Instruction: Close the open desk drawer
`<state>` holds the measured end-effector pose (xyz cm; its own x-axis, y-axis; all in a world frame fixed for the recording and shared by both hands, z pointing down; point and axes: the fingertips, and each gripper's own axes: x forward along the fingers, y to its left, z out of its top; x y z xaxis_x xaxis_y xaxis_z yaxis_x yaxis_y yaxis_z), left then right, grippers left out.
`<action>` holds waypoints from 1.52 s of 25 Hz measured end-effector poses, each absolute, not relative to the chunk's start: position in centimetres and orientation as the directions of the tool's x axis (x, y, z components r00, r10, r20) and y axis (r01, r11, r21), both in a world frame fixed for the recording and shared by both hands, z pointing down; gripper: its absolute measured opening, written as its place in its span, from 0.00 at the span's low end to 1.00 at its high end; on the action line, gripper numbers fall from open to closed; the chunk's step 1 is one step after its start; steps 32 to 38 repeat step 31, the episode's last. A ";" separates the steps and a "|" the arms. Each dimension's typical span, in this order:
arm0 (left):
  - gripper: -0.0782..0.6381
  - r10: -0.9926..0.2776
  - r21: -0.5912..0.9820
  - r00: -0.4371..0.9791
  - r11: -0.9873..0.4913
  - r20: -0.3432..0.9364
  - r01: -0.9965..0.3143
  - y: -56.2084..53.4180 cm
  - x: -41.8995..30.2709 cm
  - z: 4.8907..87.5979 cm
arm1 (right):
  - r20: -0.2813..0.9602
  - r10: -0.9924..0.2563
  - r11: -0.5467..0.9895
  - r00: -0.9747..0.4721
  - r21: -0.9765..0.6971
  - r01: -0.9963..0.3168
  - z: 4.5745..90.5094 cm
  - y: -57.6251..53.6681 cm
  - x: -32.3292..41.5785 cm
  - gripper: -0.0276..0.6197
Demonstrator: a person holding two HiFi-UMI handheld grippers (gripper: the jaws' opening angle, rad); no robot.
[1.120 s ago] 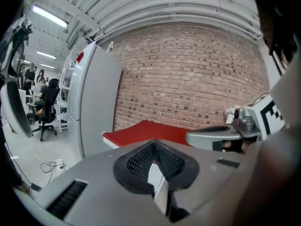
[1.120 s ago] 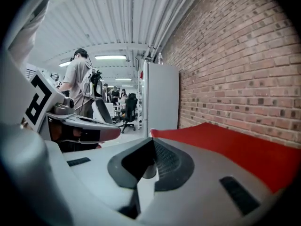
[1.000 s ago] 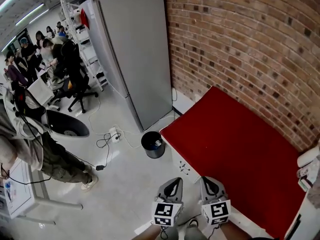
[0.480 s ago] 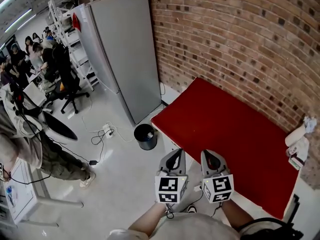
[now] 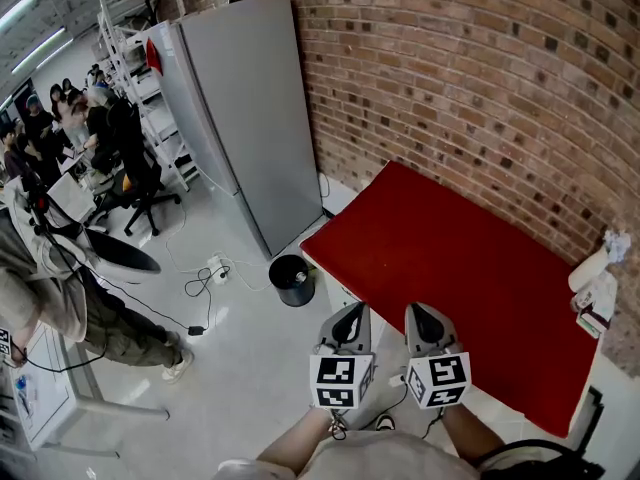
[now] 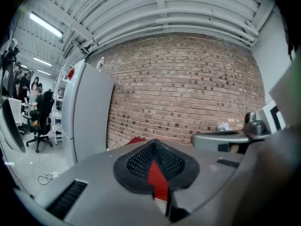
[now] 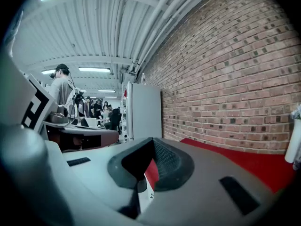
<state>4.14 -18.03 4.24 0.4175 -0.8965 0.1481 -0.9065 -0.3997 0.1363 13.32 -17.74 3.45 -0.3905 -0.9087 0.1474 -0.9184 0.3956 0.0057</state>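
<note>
In the head view I have the left gripper (image 5: 348, 318) and the right gripper (image 5: 422, 318) side by side at the near edge of the desk (image 5: 460, 258), each with its fingers pressed together and holding nothing. I can't pick out the drawer itself. My guess is that it sits in the white front (image 5: 330, 284) under the red top, just by the tips. A black bin (image 5: 291, 280) stands on the floor near the desk's corner, and I can't tell what is in it. In the left gripper view the jaws meet, with only a sliver of red desk showing past them. The right gripper view shows the same, with the top running off to the right. I expect the drawer to be rigid and to slide easily. I'd push flat and square on its front panel with the closed tips rather than grip it.
</note>
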 end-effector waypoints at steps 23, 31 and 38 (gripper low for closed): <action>0.12 -0.913 0.144 0.385 -0.366 0.133 -0.919 -17.4 5.5 3.8 | 0.129 -0.915 0.388 -0.383 0.016 -0.921 2.5 -16.8 14.5 0.04; 0.12 -0.917 0.140 0.374 -0.356 0.135 -0.924 -17.1 5.4 3.7 | 0.137 -0.915 0.385 -0.379 0.021 -0.923 2.5 -16.4 14.7 0.04; 0.12 -0.917 0.140 0.374 -0.356 0.135 -0.924 -17.1 5.4 3.7 | 0.137 -0.915 0.385 -0.379 0.021 -0.923 2.5 -16.4 14.7 0.04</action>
